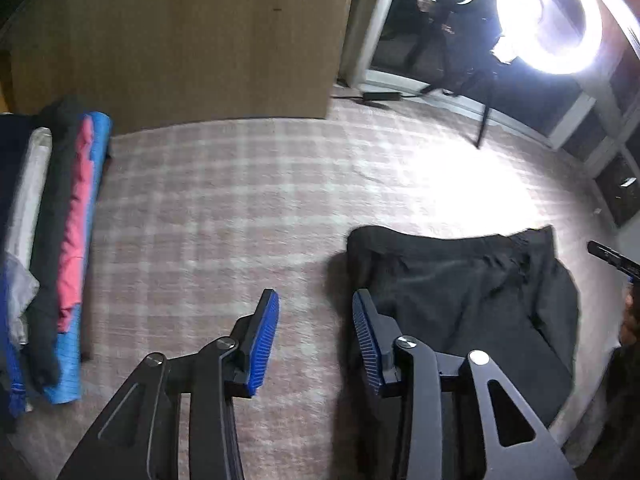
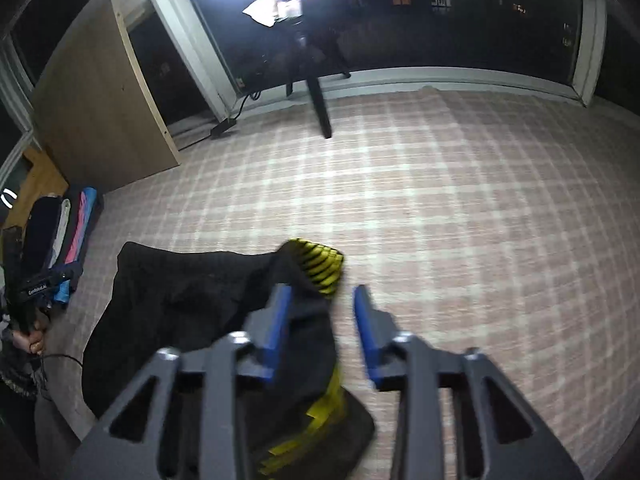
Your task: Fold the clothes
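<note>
My left gripper (image 1: 316, 316) hangs low with its jaws spread wide, blue pads (image 1: 262, 344) facing each other and nothing between them. My right gripper (image 2: 322, 312) is parted too (its picture is blurred). My left hand (image 2: 34, 338) grips its handle at the edge.

We see a pink-and-white checked rug (image 2: 440, 208) covering the floor. On it, near us, lies a crumpled black garment with yellow stripes (image 2: 192, 296). At the far left sits a row of folded clothes in blue, pink, dark grey and white (image 1: 60, 240). A black tripod leg (image 2: 320, 108) stands at the far edge.
</note>
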Demonstrator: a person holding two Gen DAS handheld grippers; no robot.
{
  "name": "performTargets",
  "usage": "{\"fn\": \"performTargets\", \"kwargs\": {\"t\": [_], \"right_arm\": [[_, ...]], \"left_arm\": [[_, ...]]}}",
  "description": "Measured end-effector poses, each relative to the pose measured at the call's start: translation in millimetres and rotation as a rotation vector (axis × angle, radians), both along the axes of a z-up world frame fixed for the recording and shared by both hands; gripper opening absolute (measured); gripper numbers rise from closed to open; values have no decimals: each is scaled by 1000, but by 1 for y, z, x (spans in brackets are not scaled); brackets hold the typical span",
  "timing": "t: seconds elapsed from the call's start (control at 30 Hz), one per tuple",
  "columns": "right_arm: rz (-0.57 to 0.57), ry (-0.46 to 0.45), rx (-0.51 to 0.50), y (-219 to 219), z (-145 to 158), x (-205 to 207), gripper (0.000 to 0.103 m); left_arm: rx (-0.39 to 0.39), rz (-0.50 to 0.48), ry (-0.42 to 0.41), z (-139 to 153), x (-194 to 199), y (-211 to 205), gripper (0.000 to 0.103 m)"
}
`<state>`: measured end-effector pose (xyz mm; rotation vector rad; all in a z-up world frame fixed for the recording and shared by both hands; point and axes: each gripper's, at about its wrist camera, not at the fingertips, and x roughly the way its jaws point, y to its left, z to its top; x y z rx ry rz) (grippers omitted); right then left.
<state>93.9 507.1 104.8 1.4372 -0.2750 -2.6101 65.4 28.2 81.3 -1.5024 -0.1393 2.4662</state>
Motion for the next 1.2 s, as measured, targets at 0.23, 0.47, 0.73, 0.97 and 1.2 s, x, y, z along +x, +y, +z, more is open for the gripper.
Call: {"fn": "performTargets", "kwargs": {"t": [0.23, 0.47, 0.73, 0.97, 1.2], "right_arm": [[-3, -29, -33, 12, -16, -22, 37], [27, -63, -36, 10, -35, -26, 37], [83, -112, -112, 0, -54, -29, 38], [203, -153, -162, -41, -63, -19, 37], [352, -122, -171, -71, -41, -5, 38]], "left_arm": [[-139, -48, 5, -22, -22, 63, 74], [-279, -40, -68, -62, -39, 96, 63], [-188, -89, -6, -39, -22, 91, 4], [13, -35, 10, -10, -2, 22, 4], [-65, 114, -84, -43, 6, -46, 15]]}}
